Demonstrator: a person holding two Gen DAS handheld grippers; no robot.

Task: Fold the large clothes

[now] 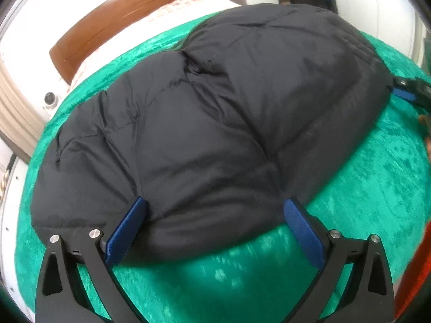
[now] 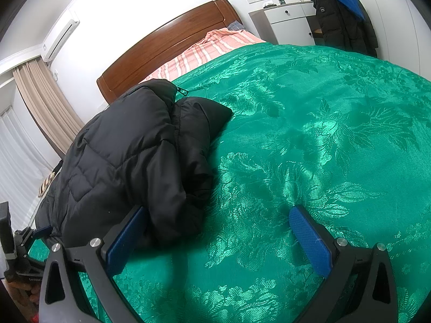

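A black puffer jacket (image 1: pixel 204 123) lies bunched and partly folded on the green bedspread (image 1: pixel 363 188). My left gripper (image 1: pixel 215 215) is open, its two blue fingers straddling the jacket's near edge, which bulges between them. In the right wrist view the jacket (image 2: pixel 129 161) is heaped at the left. My right gripper (image 2: pixel 218 223) is open over the bedspread (image 2: pixel 323 134), and its left finger (image 2: pixel 129 231) touches the jacket's rumpled edge. The right finger rests over bare cloth. The jacket's far right corner meets a blue finger pad (image 1: pixel 402 94) of the right gripper.
A wooden headboard (image 2: pixel 167 43) and pink plaid bedding (image 2: pixel 210 48) lie at the bed's far end. A white nightstand (image 2: pixel 291 21) and a hanging dark coat with a blue hood (image 2: pixel 342 16) stand beyond. Beige curtains (image 2: pixel 45 107) hang on the left.
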